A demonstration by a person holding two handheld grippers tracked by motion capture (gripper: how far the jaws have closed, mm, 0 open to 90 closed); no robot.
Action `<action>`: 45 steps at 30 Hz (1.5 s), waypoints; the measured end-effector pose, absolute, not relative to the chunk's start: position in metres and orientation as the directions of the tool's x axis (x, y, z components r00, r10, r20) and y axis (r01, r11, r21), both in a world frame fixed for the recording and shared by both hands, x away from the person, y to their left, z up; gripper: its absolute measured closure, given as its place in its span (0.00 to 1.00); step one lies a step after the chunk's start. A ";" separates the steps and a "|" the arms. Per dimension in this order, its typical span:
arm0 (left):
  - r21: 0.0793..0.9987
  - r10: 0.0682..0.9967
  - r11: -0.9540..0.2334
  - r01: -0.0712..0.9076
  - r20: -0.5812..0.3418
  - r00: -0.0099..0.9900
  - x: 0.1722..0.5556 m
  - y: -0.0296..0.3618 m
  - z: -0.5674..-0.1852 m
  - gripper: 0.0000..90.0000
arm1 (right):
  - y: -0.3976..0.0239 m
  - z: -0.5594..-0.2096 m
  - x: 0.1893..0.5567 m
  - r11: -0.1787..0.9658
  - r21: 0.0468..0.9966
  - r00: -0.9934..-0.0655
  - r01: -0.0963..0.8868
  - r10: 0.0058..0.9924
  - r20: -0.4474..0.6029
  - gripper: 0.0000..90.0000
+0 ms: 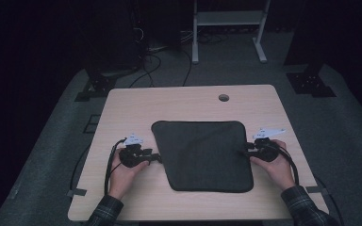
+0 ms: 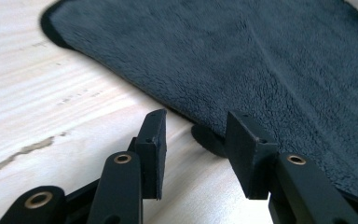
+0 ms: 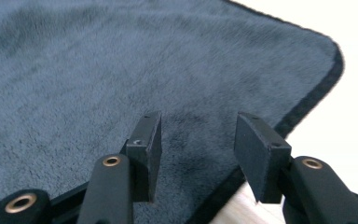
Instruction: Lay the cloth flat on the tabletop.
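Dim room, pale wood worktop, dark fleece cloth flat mid-worktop. Left claw and right claw at opposite side edges, both parted, nothing pinched. Looks set for two-sided pickup or fold.

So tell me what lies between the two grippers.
The dark cloth, flat on the table, spans from left gripper to right gripper, per the high view.

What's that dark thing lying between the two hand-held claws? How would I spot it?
Look at the pale wooden table. Near its middle lies a dark grey fleecy cloth, spread flat, with rounded corners and a black bound edge. It lies between the left gripper and the right gripper, both open at its side edges, and is the only soft thing on the table.
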State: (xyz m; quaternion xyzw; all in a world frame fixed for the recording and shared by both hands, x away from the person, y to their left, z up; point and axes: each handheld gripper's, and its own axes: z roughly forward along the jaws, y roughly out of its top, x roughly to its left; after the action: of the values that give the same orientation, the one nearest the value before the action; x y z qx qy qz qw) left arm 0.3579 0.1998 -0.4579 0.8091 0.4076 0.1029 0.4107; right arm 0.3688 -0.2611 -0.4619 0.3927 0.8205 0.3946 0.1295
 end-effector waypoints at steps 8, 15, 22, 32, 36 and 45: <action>0.725 0.725 -0.358 0.588 -0.181 0.665 0.362 0.192 -0.465 0.92 | -0.251 -0.471 0.370 0.439 0.718 -0.681 0.540 0.730 0.065 0.56; 0.746 0.733 -0.327 0.579 -0.187 0.654 0.344 0.205 -0.448 0.94 | -0.249 -0.475 0.370 0.460 0.706 -0.683 0.538 0.729 0.045 0.57; 0.755 0.762 -0.294 0.586 -0.184 0.621 0.310 0.235 -0.442 0.94 | -0.249 -0.475 0.370 0.470 0.704 -0.686 0.533 0.727 0.034 0.57; 0.745 0.789 -0.239 0.623 -0.224 0.572 0.259 0.268 -0.448 0.94 | -0.248 -0.474 0.371 0.481 0.697 -0.683 0.532 0.730 0.018 0.56; 0.737 0.787 -0.226 0.636 -0.246 0.565 0.238 0.272 -0.449 0.94 | -0.247 -0.474 0.370 0.486 0.695 -0.683 0.530 0.730 0.010 0.55; 0.730 0.800 -0.245 0.638 -0.219 0.559 0.221 0.270 -0.453 0.81 | -0.248 -0.473 0.370 0.486 0.694 -0.680 0.532 0.733 0.009 0.54</action>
State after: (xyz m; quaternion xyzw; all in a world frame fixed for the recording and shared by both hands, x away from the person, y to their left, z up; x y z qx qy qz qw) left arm 0.2208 0.2695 -0.4533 0.7829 0.4591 0.0993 0.4081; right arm 0.3696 -0.2476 -0.4729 0.3722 0.8495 0.3444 0.1457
